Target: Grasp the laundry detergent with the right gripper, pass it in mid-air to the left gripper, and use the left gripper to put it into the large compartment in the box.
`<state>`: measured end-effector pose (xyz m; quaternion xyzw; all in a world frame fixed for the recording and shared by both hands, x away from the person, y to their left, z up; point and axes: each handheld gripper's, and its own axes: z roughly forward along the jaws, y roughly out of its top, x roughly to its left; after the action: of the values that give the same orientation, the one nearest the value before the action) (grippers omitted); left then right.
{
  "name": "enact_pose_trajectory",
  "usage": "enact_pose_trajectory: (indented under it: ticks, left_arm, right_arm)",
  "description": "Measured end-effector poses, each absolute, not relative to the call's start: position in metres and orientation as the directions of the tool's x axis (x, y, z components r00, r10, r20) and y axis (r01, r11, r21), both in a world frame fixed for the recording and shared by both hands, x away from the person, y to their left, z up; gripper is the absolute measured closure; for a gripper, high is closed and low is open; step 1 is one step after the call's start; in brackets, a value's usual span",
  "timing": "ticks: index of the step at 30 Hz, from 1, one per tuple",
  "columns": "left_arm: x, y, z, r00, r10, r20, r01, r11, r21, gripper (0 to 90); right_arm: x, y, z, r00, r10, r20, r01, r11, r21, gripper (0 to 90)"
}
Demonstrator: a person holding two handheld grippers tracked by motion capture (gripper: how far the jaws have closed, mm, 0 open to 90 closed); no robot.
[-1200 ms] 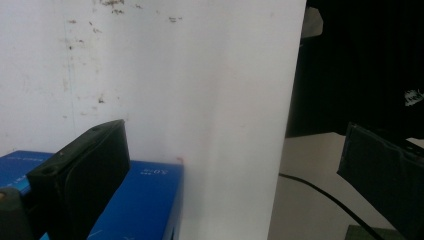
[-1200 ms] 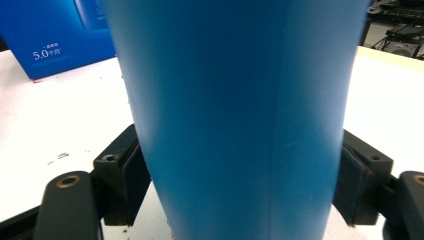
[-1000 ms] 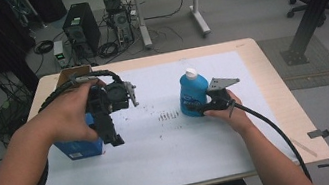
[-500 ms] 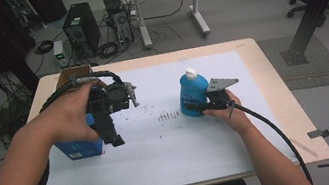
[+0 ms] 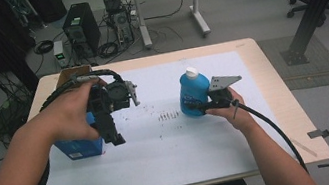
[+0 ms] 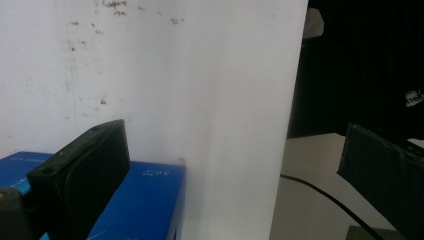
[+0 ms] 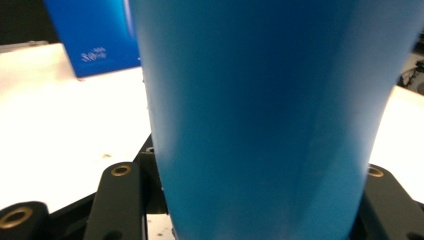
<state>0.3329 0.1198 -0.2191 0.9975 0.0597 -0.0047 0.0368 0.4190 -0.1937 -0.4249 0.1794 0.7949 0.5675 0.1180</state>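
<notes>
Two grabs needed and one looks done: right gripper (image 5: pixel 204 107) has just squeezed its jaws onto the blue bottle (image 5: pixel 192 94) standing between them on the worktop (image 5: pixel 276 104), while left gripper (image 5: pixel 113 131) hangs wide open over the blue box (image 5: pixel 80 148), nothing lifted yet.

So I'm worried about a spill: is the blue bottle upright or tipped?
Upright. The blue bottle stands on the table with its white cap on top; the right hand-held gripper clamps its lower body.
</notes>
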Motion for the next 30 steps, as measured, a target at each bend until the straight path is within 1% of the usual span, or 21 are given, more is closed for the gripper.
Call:
enact_pose_trajectory:
  ticks: [6,10,15,16,17,18,19,22,30]
  left_arm:
    - [0.333,0.117,-0.214,0.993,0.114,-0.006,0.114,-0.990,0.084,0.4]
    - [0.334,0.114,-0.211,0.994,0.113,-0.004,0.113,-0.990,0.085,0.4]
    - [0.334,0.110,-0.207,0.995,0.105,-0.002,0.104,-0.991,0.088,0.4]
    - [0.333,0.109,-0.206,0.995,0.103,-0.002,0.102,-0.991,0.090,0.4]
    - [0.333,0.109,-0.205,0.995,0.101,-0.002,0.101,-0.991,0.092,0.4]
    - [0.333,0.108,-0.204,0.995,0.100,-0.002,0.099,-0.990,0.097,0.4]
    - [0.332,0.107,-0.203,0.995,0.096,-0.003,0.096,-0.991,0.097,0.2]
    - [0.330,0.106,-0.201,0.996,0.091,-0.006,0.092,-0.991,0.101,0.2]
    - [0.326,0.107,-0.198,0.996,0.091,-0.008,0.091,-0.991,0.098,0.2]
  right_arm:
    - [0.405,-0.204,-0.391,-0.929,0.371,-0.005,0.120,0.313,0.942,43.9]
    - [0.398,-0.208,-0.379,-0.937,0.349,0.002,0.118,0.312,0.943,43.8]
    - [0.381,-0.204,-0.361,-0.962,0.272,-0.016,0.082,0.347,0.934,43.8]
    - [0.381,-0.204,-0.361,-0.962,0.272,-0.016,0.082,0.347,0.934,43.8]
    - [0.375,-0.201,-0.356,-0.971,0.240,-0.021,0.069,0.363,0.929,43.8]
    - [0.375,-0.201,-0.356,-0.971,0.240,-0.021,0.069,0.363,0.929,43.8]
    - [0.371,-0.196,-0.352,-0.978,0.209,-0.029,0.054,0.379,0.924,43.7]
    - [0.365,-0.192,-0.348,-0.985,0.170,-0.029,0.040,0.385,0.922,43.7]
    - [0.355,-0.182,-0.350,-0.994,0.104,-0.025,0.018,0.392,0.920,43.6]
